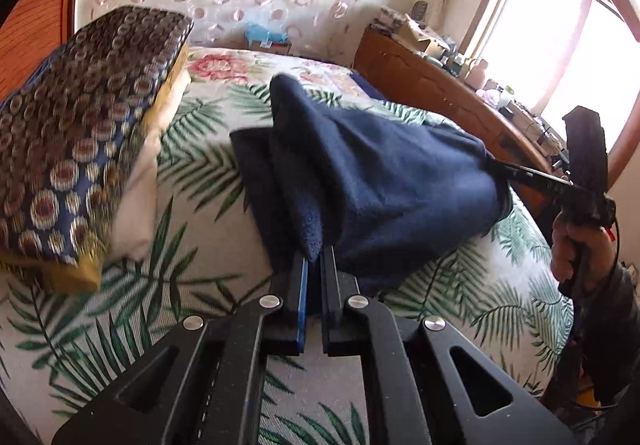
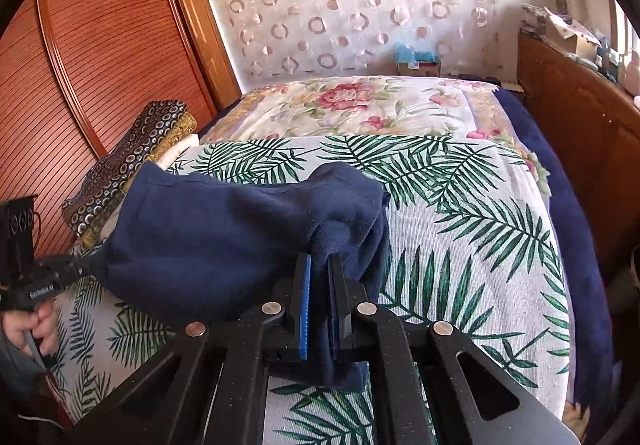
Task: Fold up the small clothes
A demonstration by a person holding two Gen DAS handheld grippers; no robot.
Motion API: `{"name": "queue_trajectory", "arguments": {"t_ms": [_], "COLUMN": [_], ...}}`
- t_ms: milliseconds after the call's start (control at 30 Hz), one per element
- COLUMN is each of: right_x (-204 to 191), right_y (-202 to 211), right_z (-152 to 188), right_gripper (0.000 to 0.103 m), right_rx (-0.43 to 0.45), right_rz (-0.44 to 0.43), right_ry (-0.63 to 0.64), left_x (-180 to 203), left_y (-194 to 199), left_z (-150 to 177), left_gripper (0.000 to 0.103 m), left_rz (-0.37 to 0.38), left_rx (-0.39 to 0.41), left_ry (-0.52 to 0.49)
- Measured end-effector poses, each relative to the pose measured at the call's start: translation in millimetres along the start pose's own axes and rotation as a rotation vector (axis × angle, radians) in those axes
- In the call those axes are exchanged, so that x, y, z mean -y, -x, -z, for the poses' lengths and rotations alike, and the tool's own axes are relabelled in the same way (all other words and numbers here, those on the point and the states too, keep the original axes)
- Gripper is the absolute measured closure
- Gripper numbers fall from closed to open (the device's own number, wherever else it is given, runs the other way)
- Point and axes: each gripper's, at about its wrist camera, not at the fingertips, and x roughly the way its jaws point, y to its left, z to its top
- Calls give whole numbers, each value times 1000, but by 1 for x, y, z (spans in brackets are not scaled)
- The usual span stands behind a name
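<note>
The left tongs [image 1: 315,259] are nearly closed on a pinch of the cloth [image 1: 372,173], and the right tongs [image 2: 320,265] are likewise drawn in on another edge of it, so that the navy piece is held stretched between them, lifted above the bed [image 2: 460,205]. Such a hold is judged to serve carrying one edge over for a fold. A lower part of the cloth seems to rest on the bed, though this is poorly seen.
</note>
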Motion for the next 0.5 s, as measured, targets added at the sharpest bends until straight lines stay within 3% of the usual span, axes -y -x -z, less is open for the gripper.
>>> {"name": "queue_trajectory", "arguments": {"t_ms": [200,233,267,367,433,500], "right_x": [-2,-1,-1,-6,-4,0], "right_y": [-9,-8,-5,-8,-13,-21], "right_z": [-3,-4,-6,-8,-10,-11], "right_gripper": [96,95,92,77,54,44], "right_rx": [-22,-17,-18,-8,-16,-31], "right_rz": [4,-1,-5,16,31,53], "right_ry": [32,30,33,50,39,33], "left_x": [3,6,5,1,1,3], "left_y": [3,6,8,10,5,-4], "left_z": [-7,-9,-12,-24,-33,-46], "left_gripper": [93,87,70,35,25,25], "left_rz": [-13,-19,-22,12,21,-2], "left_rx": [-4,5,14,50,54,51], "left_ry": [2,-4,-7,-4,-3,-10]}}
